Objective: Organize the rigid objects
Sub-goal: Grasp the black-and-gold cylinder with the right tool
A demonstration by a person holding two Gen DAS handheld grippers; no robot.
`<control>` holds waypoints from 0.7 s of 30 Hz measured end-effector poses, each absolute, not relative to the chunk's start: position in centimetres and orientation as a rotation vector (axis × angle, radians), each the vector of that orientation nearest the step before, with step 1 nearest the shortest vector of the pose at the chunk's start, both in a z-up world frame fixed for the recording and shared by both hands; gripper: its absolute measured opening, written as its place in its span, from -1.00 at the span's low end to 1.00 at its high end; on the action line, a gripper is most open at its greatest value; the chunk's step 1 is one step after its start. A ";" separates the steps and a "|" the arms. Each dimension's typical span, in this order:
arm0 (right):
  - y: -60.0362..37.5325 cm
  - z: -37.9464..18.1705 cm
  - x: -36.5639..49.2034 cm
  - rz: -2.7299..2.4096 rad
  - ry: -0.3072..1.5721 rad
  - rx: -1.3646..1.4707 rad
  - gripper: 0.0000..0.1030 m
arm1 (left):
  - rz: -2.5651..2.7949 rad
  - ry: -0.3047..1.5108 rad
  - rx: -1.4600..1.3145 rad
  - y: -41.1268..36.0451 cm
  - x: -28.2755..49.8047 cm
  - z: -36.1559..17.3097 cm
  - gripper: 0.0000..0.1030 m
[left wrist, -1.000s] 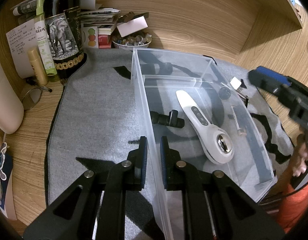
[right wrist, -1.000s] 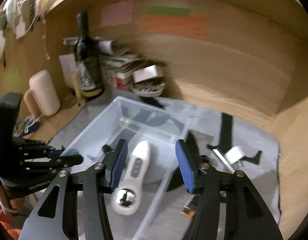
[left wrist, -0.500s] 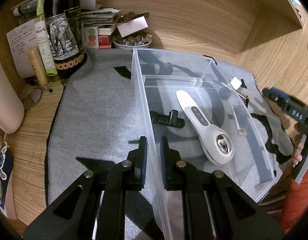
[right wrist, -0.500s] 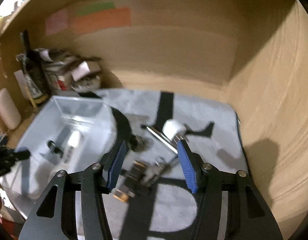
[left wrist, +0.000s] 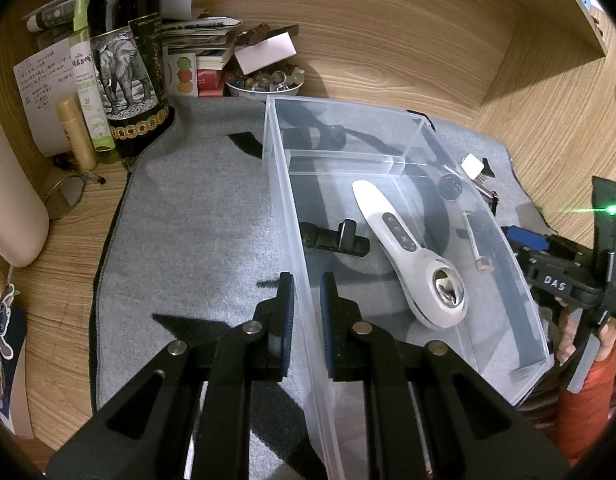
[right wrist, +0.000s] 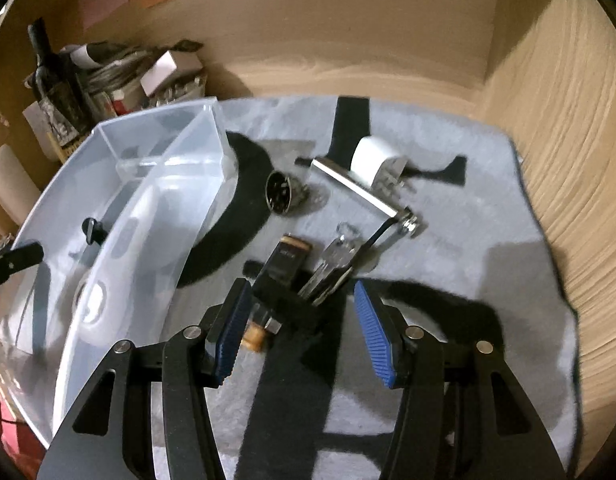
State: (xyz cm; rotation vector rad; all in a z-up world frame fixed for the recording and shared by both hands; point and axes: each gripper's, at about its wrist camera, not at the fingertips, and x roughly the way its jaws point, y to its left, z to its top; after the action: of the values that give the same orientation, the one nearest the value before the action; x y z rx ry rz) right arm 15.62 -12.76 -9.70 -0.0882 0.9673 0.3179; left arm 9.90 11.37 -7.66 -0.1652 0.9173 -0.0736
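Note:
A clear plastic bin (left wrist: 408,152) stands on a grey mat (left wrist: 196,208). In it lie a white handheld device (left wrist: 404,248) and a small black clip-on part (left wrist: 336,238). My left gripper (left wrist: 306,312) is shut on the bin's left wall. My right gripper (right wrist: 304,324) is open, low over the mat to the right of the bin (right wrist: 120,208). Just ahead of its fingers lie a black and orange device (right wrist: 284,264) and a bunch of keys (right wrist: 336,256). Farther off lie a round dark watch face (right wrist: 282,192), a metal bar (right wrist: 360,190) and a white plug (right wrist: 378,158).
A wine bottle (left wrist: 128,60), a green bottle (left wrist: 88,76), papers, boxes and a bowl of small items (left wrist: 264,82) crowd the back left. Wooden walls close the back and right. A cream container (left wrist: 8,200) stands at the left.
My right gripper has swung from over the bin to the right and come down over the loose items on the mat. The left gripper has kept its hold on the bin wall.

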 end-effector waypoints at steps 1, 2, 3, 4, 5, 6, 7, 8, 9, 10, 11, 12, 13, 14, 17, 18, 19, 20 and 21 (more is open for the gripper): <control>-12.7 -9.9 15.7 0.317 0.973 -0.088 -0.03 | -0.074 0.917 -0.166 11.3 9.9 -7.6 -0.76; -12.7 -10.1 15.8 0.315 0.980 -0.087 -0.03 | -0.073 0.917 -0.164 11.4 9.9 -7.7 -0.76; -12.7 -10.4 15.9 0.314 0.987 -0.088 -0.03 | -0.073 0.917 -0.164 11.4 9.9 -7.7 -0.76; -12.7 -10.5 15.9 0.315 0.993 -0.088 -0.03 | -0.073 0.917 -0.164 11.4 9.9 -7.7 -0.76; -12.8 -10.6 15.9 0.321 0.994 -0.078 -0.03 | -0.073 0.917 -0.166 11.4 9.9 -7.7 -0.76; -12.9 -10.6 15.9 0.322 0.995 -0.071 -0.03 | -0.073 0.917 -0.166 11.4 9.9 -7.7 -0.76; -13.0 -10.6 15.9 0.324 0.995 -0.066 -0.03 | -0.073 0.917 -0.166 11.3 9.9 -7.7 -0.76; -13.0 -10.7 15.9 0.326 0.997 -0.065 -0.05 | -0.072 0.917 -0.166 11.4 9.9 -7.7 -0.76; -13.1 -10.6 15.8 0.333 0.993 -0.058 -0.19 | -0.072 0.917 -0.166 11.3 9.9 -7.6 -0.76; -13.1 -10.6 15.8 0.343 0.992 -0.055 -0.28 | -0.072 0.917 -0.166 11.4 9.9 -7.7 -0.76; -13.1 -10.6 15.6 0.363 0.991 -0.052 -0.41 | -0.072 0.917 -0.166 11.4 9.9 -7.7 -0.76; -13.0 -10.5 15.4 0.373 0.988 -0.058 -0.54 | -0.073 0.917 -0.166 11.4 9.9 -7.7 -0.76; -12.8 -10.4 15.2 0.371 0.983 -0.069 -0.59 | -0.073 0.917 -0.165 11.4 9.9 -7.7 -0.76; -12.6 -10.4 15.1 0.375 0.977 -0.083 -0.63 | -0.073 0.917 -0.164 11.4 9.9 -7.7 -0.76; -12.3 -10.3 14.8 0.367 0.963 -0.111 -0.69 | -0.073 0.917 -0.165 11.4 9.9 -7.7 -0.76; -12.4 -10.2 14.7 0.366 0.957 -0.115 -0.74 | -0.073 0.917 -0.165 11.4 9.9 -7.7 -0.76; -12.4 -10.1 14.6 0.366 0.953 -0.115 -0.75 | -0.073 0.917 -0.166 11.5 9.9 -7.7 -0.76; -12.4 -10.1 14.7 0.366 0.952 -0.115 -0.78 | -0.074 0.916 -0.165 11.5 9.9 -7.7 -0.76; -12.5 -9.9 14.6 0.363 0.949 -0.115 -0.79 | -0.074 0.916 -0.165 11.5 9.9 -7.7 -0.76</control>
State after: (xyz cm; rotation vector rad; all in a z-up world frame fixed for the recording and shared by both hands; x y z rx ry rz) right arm 14.63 -12.46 -9.91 -0.1145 0.9495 0.3631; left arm 9.93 11.48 -7.68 -0.1647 0.9161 -0.0736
